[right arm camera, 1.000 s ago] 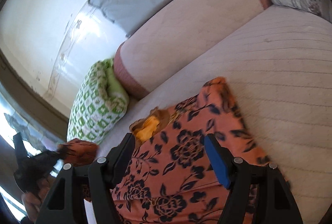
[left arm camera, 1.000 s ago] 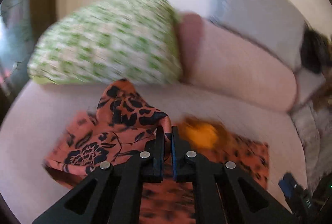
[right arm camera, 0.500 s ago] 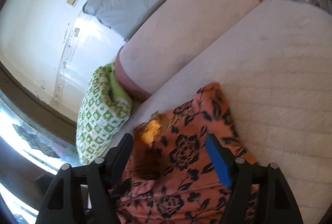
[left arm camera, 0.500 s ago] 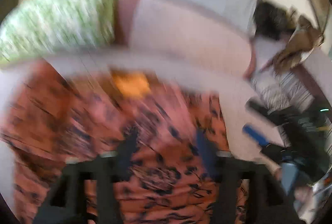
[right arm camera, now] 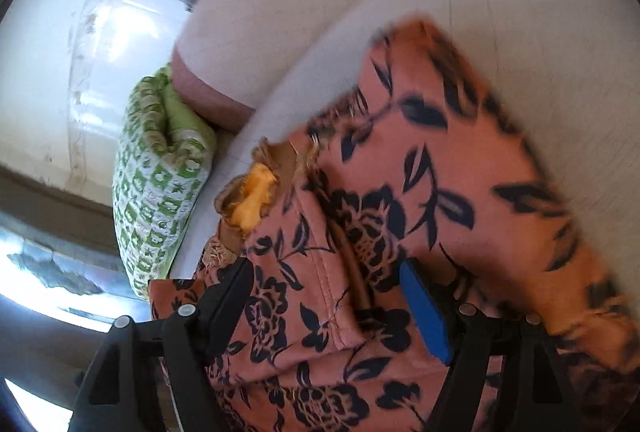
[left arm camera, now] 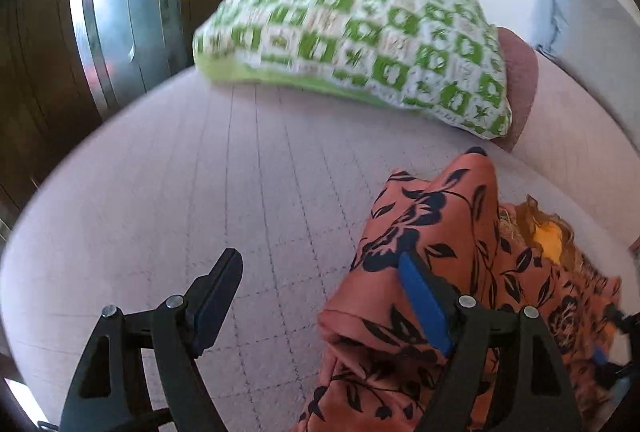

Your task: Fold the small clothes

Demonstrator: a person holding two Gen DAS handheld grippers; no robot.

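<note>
Lying crumpled on the quilted pink mattress [left arm camera: 248, 168]: soft orange floral garment [left arm camera: 432, 240], rumpled beneath the right gripper [right arm camera: 326, 306], jaws spread wide. Opening beside the garment's folded edge: left gripper [left arm camera: 320, 292], jaws empty. Resting beyond: plump green-checked pillow [left arm camera: 360, 32].

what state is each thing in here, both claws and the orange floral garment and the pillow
left claw: jaws opening, nothing between them, one finger over the garment's edge
right claw: jaws opening, hovering over the garment, not gripping it
orange floral garment: partly folded, layers overlapping, lying on the bed
green checked pillow: lying on the bed, untouched
</note>
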